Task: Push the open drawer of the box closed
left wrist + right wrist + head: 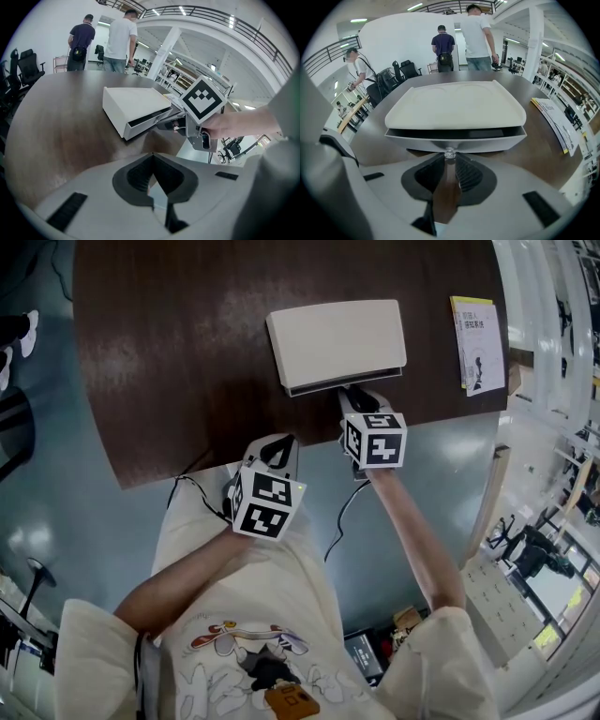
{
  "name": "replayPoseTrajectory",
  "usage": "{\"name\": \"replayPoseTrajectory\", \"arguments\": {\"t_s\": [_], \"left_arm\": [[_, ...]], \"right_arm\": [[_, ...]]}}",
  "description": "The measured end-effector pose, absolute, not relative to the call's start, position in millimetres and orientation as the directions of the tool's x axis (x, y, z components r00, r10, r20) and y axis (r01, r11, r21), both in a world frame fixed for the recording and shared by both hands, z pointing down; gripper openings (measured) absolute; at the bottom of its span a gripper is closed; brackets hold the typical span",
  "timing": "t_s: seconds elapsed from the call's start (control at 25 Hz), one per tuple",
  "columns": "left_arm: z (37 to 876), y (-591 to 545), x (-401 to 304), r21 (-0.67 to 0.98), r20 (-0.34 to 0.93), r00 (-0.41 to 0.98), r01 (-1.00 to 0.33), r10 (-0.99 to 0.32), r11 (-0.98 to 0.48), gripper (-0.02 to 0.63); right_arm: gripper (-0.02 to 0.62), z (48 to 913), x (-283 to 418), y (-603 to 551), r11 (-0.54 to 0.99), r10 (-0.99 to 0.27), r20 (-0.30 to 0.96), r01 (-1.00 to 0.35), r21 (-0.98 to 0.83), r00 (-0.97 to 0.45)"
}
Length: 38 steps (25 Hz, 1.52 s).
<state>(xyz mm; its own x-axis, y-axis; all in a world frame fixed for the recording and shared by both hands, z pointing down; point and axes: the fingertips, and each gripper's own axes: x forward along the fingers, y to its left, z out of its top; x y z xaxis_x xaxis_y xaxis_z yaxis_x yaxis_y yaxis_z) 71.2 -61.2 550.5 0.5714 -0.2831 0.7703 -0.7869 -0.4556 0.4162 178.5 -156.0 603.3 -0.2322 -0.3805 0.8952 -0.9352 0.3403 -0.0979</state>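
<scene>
At six o'clock in the head view, over the person's lap and short of the table edge, the left gripper hangs idle, its jaws brought together at the tips with nothing between them. Ahead of it, toward one o'clock, the right gripper reaches over the table edge to the front of the drawer. Its jaws stand only narrowly apart, and the small clear knob sits right between the tips, which appear to pinch it from both sides. The drawer belongs to the flat cream box, which lies at twelve o'clock on the dark wood. It sticks out just a little, leaving a thin dark slot under the lid across its whole width. By my reading the job is nearly but not fully done: the front is not yet flush with the case, so a short straight push toward twelve o'clock is left, then letting go of the knob. A book lies well apart at two o'clock, and two people stand beyond the far edge
</scene>
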Motion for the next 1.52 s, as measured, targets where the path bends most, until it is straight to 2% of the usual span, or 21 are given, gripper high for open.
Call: {"name": "replayPoseTrajectory", "arguments": {"t_s": [1.2, 1.36, 1.52], "left_arm": [[544.7, -69.0, 53.4, 0.405, 0.768, 0.570, -0.784, -0.291, -0.470, 0.006], [536.0, -68.4, 50.4, 0.393, 0.761, 0.573, -0.780, -0.305, -0.487, 0.006], [521.5, -70.7, 49.3, 0.385, 0.751, 0.582, -0.770, -0.313, -0.508, 0.006]], "right_arm": [[0.083, 600.5, 163.8, -178.5, 0.308, -0.401, 0.884, -0.944, -0.116, -0.239], [0.141, 594.8, 156.0, -176.0, 0.278, -0.399, 0.882, -0.950, -0.143, -0.250], [0.149, 577.4, 152.3, -168.4, 0.273, -0.423, 0.877, -0.955, -0.117, -0.229]]}}
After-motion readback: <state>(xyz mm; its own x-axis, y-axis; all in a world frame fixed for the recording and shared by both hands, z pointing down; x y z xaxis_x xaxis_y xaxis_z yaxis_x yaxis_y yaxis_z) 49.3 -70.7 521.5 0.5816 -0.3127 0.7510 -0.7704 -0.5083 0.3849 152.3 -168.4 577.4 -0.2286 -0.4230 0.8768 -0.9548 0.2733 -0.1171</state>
